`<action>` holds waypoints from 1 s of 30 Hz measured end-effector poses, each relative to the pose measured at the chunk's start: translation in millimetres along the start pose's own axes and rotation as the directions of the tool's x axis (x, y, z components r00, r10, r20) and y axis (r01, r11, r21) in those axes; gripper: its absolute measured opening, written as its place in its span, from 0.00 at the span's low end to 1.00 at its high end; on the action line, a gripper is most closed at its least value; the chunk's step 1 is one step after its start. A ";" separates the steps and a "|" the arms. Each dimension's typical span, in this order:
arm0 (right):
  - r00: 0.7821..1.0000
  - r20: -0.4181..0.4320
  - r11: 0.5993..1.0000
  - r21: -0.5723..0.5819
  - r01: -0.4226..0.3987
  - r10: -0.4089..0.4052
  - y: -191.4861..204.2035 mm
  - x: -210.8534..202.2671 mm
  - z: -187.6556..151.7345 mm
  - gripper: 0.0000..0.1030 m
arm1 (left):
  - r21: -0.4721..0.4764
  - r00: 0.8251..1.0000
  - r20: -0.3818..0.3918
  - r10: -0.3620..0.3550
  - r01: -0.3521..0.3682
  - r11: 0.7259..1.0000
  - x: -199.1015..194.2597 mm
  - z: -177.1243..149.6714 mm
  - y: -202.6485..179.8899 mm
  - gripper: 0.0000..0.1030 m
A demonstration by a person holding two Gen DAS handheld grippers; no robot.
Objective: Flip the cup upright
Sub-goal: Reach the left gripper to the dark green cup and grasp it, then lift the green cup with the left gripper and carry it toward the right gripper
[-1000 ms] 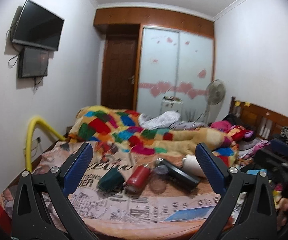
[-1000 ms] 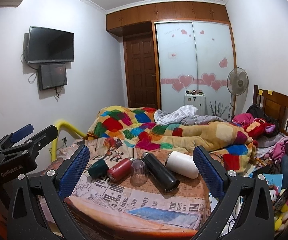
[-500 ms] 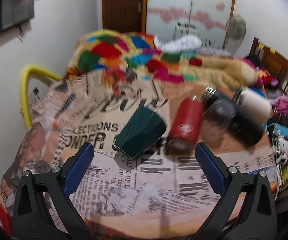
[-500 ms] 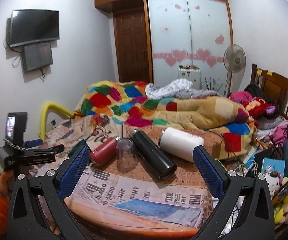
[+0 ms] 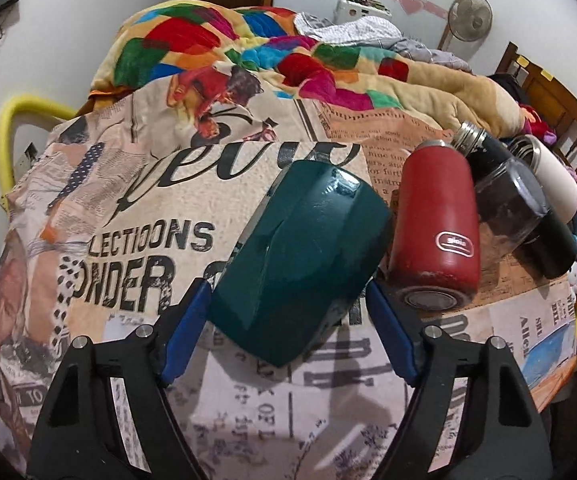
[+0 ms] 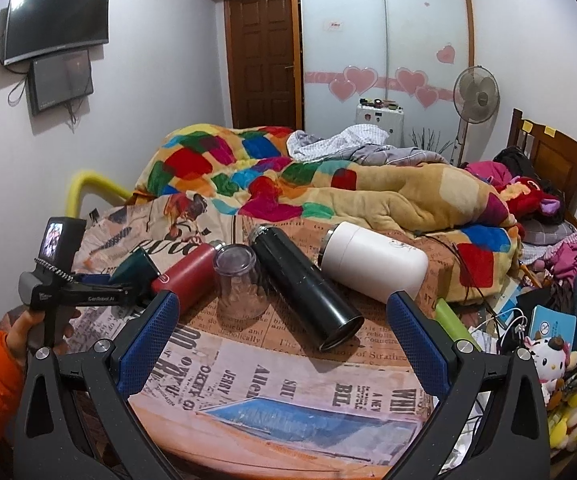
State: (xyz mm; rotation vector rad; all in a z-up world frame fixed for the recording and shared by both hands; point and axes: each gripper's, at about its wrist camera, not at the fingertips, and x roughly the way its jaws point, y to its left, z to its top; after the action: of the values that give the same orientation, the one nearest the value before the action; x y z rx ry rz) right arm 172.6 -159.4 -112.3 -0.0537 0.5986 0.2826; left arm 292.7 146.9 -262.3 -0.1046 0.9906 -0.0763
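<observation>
Here the dark green faceted ceramic cup [image 5: 300, 256] lies on its side on the newsprint-patterned tablecloth [image 5: 128, 240], at the left end of a row of toppled vessels, its wider end toward the left gripper [image 5: 288, 336] and its narrower end pointing away. The left gripper's blue-padded fingers [image 5: 186, 332] bracket that near end, one on each flank, spread about as wide as the cup; whether the pads already touch the glaze cannot be told, and no squeeze is evident. Straddling the body this way looks chosen so that a turn of the wrist could swing the cup onto its base. Just right of it lies the red metal flask [image 5: 436, 232], close enough to be knocked as the cup pivots, so lifting before turning seems wise. The right gripper [image 6: 280, 336] hangs spread and empty near the table's edge, facing the clear plastic tumbler [image 6: 240, 284], the black steel thermos [image 6: 304, 284] and the white cylindrical bottle [image 6: 372, 260], apparently kept clear of the work.
</observation>
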 end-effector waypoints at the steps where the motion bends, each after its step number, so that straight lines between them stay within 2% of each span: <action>1: 1.000 -0.002 1.000 -0.002 0.000 0.000 0.7 1.8 -0.1 1.00 | 0.002 1.000 0.001 -0.006 0.006 1.000 2.2 0.5 0.1 0.76; 4: 1.000 -0.010 1.000 -0.006 -0.002 0.002 1.9 5.7 -0.6 1.00 | -0.002 1.000 0.003 -0.012 0.012 1.000 9.6 2.5 2.9 0.76; 6: 1.000 -0.015 1.000 -0.006 -0.003 0.003 2.3 8.0 -1.0 1.00 | -0.012 1.000 0.001 -0.027 0.027 1.000 14.8 4.6 6.1 0.68; 7: 1.000 -0.017 1.000 -0.006 -0.003 0.003 2.7 9.4 -0.8 1.00 | -0.017 1.000 0.005 -0.027 0.027 0.999 16.0 4.8 6.9 0.68; 13: 1.000 -0.028 1.000 -0.015 0.002 -0.002 5.6 11.7 -0.9 1.00 | -0.031 0.998 0.056 0.007 -0.005 0.999 15.2 3.3 9.0 0.67; 18: 1.000 -0.027 1.000 -0.017 0.001 -0.001 4.7 10.3 -0.9 1.00 | -0.039 0.997 0.059 0.059 -0.056 0.998 8.1 -4.3 8.0 0.66; 22: 1.000 -0.021 1.000 -0.016 -0.003 0.003 4.6 7.3 -0.8 1.00 | -0.024 0.994 0.076 0.079 -0.077 0.997 -8.0 -11.8 3.6 0.66; 30: 1.000 0.005 0.999 -0.027 -0.018 0.019 8.6 -8.6 0.9 1.00 | 0.026 0.985 0.152 0.075 -0.080 0.996 -66.4 -13.0 -22.5 0.66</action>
State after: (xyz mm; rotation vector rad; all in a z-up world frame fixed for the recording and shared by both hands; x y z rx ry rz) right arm 163.9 -153.2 -106.4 -0.0728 0.5900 0.3086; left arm 245.2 131.3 -211.5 -0.0419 0.8404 -0.0122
